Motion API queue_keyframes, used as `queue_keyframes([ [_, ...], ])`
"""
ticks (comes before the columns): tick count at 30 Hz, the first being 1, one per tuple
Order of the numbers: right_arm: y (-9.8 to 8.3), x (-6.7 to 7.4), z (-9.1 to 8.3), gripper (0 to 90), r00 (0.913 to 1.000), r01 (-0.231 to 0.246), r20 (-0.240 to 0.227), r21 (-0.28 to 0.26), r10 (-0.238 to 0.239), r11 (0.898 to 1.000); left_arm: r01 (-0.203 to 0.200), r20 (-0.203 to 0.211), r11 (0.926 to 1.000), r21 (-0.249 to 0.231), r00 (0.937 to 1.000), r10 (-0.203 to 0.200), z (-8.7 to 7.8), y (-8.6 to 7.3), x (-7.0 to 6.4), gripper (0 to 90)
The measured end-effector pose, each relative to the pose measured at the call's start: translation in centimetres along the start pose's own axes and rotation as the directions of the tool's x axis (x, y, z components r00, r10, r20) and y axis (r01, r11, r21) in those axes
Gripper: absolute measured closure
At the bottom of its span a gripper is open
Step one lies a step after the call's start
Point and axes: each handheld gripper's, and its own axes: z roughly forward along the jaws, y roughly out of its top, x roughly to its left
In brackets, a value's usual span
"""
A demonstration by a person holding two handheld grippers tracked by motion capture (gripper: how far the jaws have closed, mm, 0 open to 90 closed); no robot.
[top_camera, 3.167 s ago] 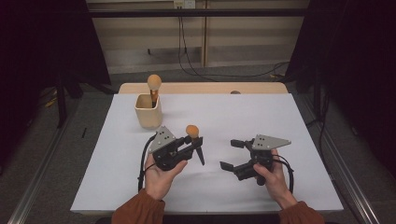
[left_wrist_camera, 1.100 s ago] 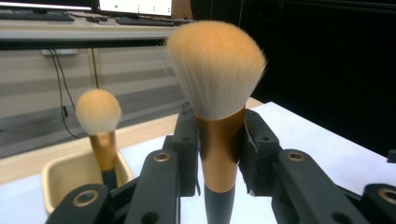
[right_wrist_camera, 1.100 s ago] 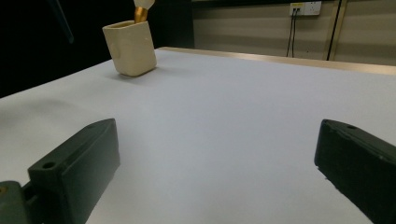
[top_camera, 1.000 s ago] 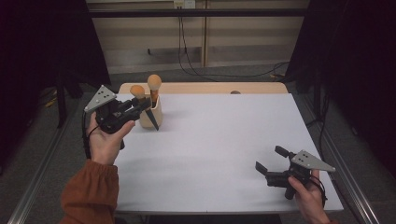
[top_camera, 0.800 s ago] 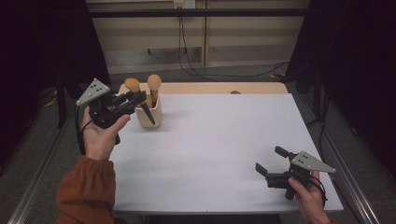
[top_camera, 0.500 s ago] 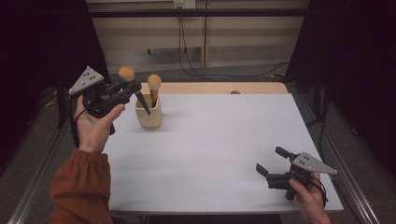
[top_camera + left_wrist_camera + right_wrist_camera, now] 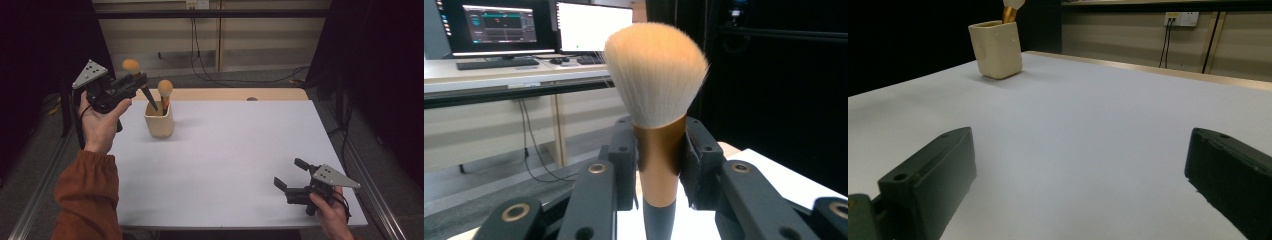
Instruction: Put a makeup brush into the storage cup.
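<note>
My left gripper (image 7: 134, 83) is raised at the far left, above and left of a cream cup (image 7: 159, 120), and is shut on a makeup brush (image 7: 132, 66) with tan bristles. Its dark handle slants down over the cup's mouth. In the left gripper view the jaws clamp the brush's (image 7: 657, 130) copper ferrule from both sides. A second brush (image 7: 165, 90) stands upright in the cup. My right gripper (image 7: 290, 174) rests low at the table's front right, open with nothing between its jaws. From there the cup (image 7: 995, 49) shows far off.
The white table top (image 7: 230, 150) stretches wide between the cup and my right gripper. A wooden strip (image 7: 225, 94) runs along its far edge, with cables on the floor behind. Metal rails flank both sides.
My left gripper has risen and drawn leftward with the brush, tilting its bristles up and left, so the handle tip now hangs over the cup. The right gripper has stayed put.
</note>
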Motion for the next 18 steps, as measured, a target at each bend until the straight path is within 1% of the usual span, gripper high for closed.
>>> queue_keyframes([
  [2,0.0,0.0,0.0,0.0,1.0,0.003,0.003,-0.001,-0.003,1.0,0.002,-0.016,1.0,0.003,0.9999,-0.002,0.4,-0.2,0.3,70.5],
  [3,0.0,0.0,0.0,0.0,1.0,0.004,0.002,-0.002,-0.004,1.0,0.009,-0.014,1.0,0.003,0.9999,-0.009,0.6,-0.3,0.5,70.5],
  [4,0.0,0.0,0.0,0.0,1.0,0.004,0.001,-0.003,-0.004,1.0,0.008,-0.013,1.0,0.003,0.9999,-0.008,0.9,-0.4,0.7,70.4],
  [7,0.0,0.0,0.1,0.0,1.0,0.006,-0.001,-0.004,-0.006,1.0,-0.014,-0.017,0.9997,0.018,0.9997,0.014,1.6,-0.7,1.1,70.4],
  [9,0.0,0.0,0.1,0.0,1.0,0.007,-0.003,0.0,-0.007,1.0,-0.015,-0.021,0.9995,0.028,0.9997,0.016,2.0,-0.9,1.3,70.4],
  [11,0.0,0.0,0.1,0.0,1.0,0.008,-0.003,0.0,-0.008,1.0,0.003,-0.032,0.9996,0.028,0.9995,-0.002,2.5,-1.2,1.6,70.5],
  [13,-0.1,0.0,0.1,0.0,0.9999,0.009,-0.004,0.001,-0.009,1.0,0.0,-0.042,0.9995,0.033,0.9991,0.002,3.0,-1.6,1.7,70.4],
  [15,-0.1,0.1,0.1,0.0,0.9999,0.008,-0.007,0.0,-0.008,1.0,0.011,-0.04,0.9994,0.034,0.9992,-0.009,3.5,-1.9,1.8,70.5],
  [18,-0.1,0.1,0.1,0.0,0.9999,0.01,-0.008,0.001,-0.01,1.0,0.012,-0.049,0.9995,0.03,0.9987,-0.01,3.9,-2.0,2.0,70.4],
])
